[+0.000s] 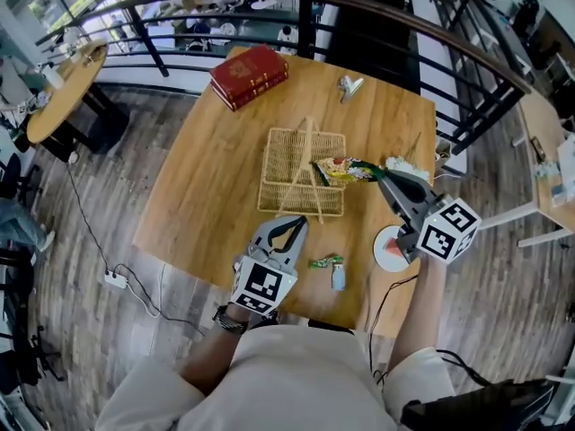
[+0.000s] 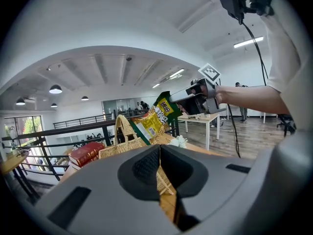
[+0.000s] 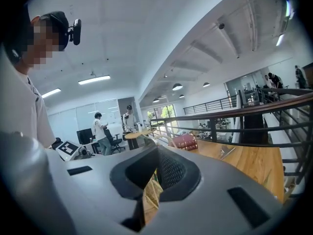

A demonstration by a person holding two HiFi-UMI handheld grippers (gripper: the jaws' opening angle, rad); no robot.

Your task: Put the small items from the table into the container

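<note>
A wicker basket with a tall handle stands mid-table. My right gripper is shut on the end of a yellow-green snack packet, which hangs over the basket's right rim. The left gripper view shows the same packet dangling from that gripper above the basket. My left gripper hovers near the front edge, shut and empty, pointing at the basket. A green-wrapped item and a small blue item lie on the table between the two hands.
A red book lies at the far left corner and a metal clip at the far side. A white crumpled thing and a pink-and-white disc sit by the right edge. A railing runs behind the table.
</note>
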